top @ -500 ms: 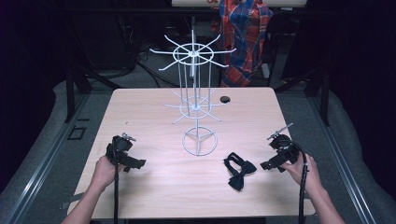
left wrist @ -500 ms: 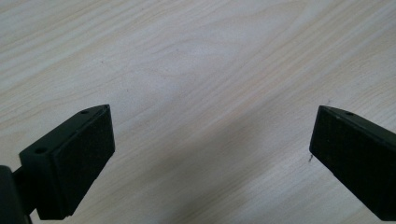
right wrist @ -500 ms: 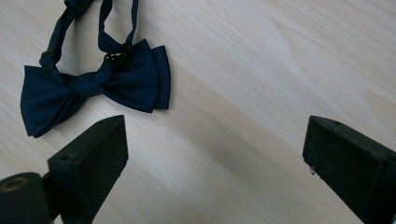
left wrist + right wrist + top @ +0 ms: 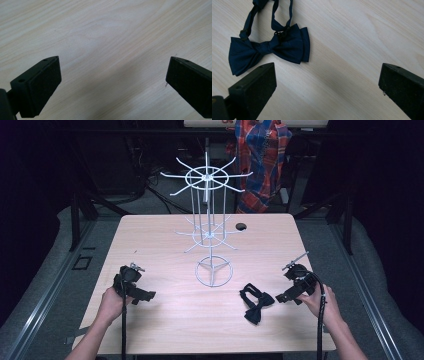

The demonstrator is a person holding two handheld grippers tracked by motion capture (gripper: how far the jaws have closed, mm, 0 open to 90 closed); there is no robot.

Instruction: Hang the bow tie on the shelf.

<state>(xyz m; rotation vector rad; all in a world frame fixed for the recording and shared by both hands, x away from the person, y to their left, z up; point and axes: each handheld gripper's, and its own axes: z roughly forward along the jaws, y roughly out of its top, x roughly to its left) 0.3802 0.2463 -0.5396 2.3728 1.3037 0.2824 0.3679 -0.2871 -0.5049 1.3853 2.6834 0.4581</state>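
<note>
Wire display stand (image 4: 210, 227) occupies the table (image 4: 150, 240) centre; its ring base and spokes block passage there. Dark bow tie (image 4: 256, 302) lies on the near right, just beside the right gripper (image 4: 286, 297). Bare wood lies between the stand's base and the left gripper (image 4: 148, 295).

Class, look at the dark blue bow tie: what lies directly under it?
The bow tie lies flat on the light wooden table, its strap looped behind it. The wood directly beneath is covered, so anything there cannot be seen.

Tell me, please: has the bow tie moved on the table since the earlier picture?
No. The bow tie lies at the same spot right of the wire stand's ring base, near the right tool.
</note>
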